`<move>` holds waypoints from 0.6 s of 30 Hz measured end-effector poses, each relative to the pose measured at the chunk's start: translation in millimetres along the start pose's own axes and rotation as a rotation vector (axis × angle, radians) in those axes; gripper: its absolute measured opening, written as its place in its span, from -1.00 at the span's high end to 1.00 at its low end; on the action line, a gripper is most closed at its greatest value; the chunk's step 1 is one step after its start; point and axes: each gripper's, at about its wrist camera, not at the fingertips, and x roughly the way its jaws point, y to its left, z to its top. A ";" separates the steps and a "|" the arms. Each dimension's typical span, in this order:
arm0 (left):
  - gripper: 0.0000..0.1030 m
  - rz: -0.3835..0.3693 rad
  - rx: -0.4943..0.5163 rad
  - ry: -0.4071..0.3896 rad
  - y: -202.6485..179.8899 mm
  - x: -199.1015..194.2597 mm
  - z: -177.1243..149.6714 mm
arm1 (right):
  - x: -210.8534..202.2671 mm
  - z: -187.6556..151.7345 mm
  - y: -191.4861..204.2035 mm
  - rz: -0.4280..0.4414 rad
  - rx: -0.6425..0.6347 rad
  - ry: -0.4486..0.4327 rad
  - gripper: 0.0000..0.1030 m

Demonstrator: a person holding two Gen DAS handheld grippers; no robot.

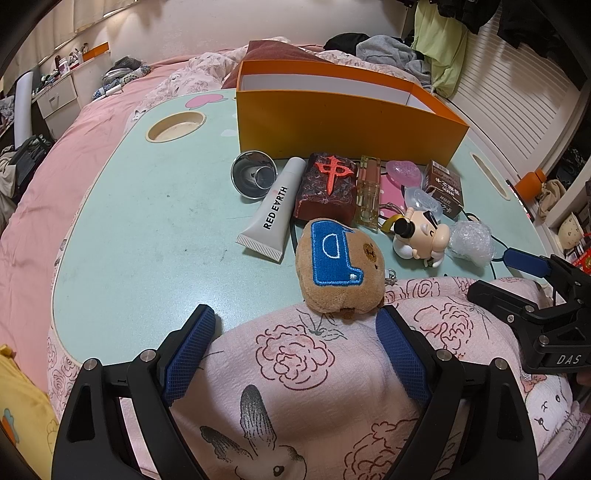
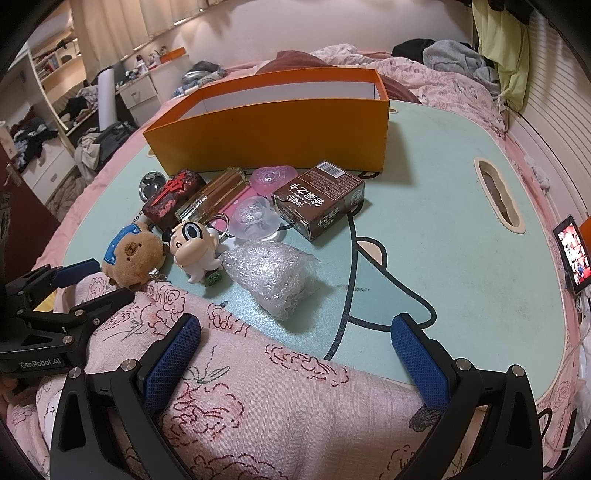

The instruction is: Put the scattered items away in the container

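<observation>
A cluttered bedroom under warm indoor light: a bed (image 1: 92, 147) spread with pink sheets (image 2: 443, 92) fills the middle, clothes heaped (image 1: 388, 51) at its far end. Pale curtains (image 2: 122, 18) hang along the back wall above a white dresser (image 2: 140, 96) crowded with bottles. Open shelves (image 2: 48, 66) stand at left; a white slatted wall (image 1: 517, 96) runs along the right, dark garments (image 1: 517, 18) hanging above it.

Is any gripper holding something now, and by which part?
Nothing is held. Left gripper and right gripper are both open, above the blanket.
</observation>
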 end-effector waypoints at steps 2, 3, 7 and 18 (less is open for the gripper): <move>-0.72 0.000 0.000 0.000 -0.1 -0.1 0.1 | 0.0 0.1 0.0 0.000 0.000 0.000 -1.00; -0.72 0.000 0.000 0.000 0.1 0.0 0.0 | -0.1 -0.1 -0.2 0.000 0.000 -0.001 -1.00; -0.72 -0.001 0.000 -0.001 0.2 -0.1 0.2 | 0.0 0.1 0.0 -0.001 0.001 0.000 -1.00; -0.72 -0.023 -0.019 -0.016 3.5 -3.6 0.0 | -0.9 -0.1 0.9 0.000 0.004 -0.007 -0.99</move>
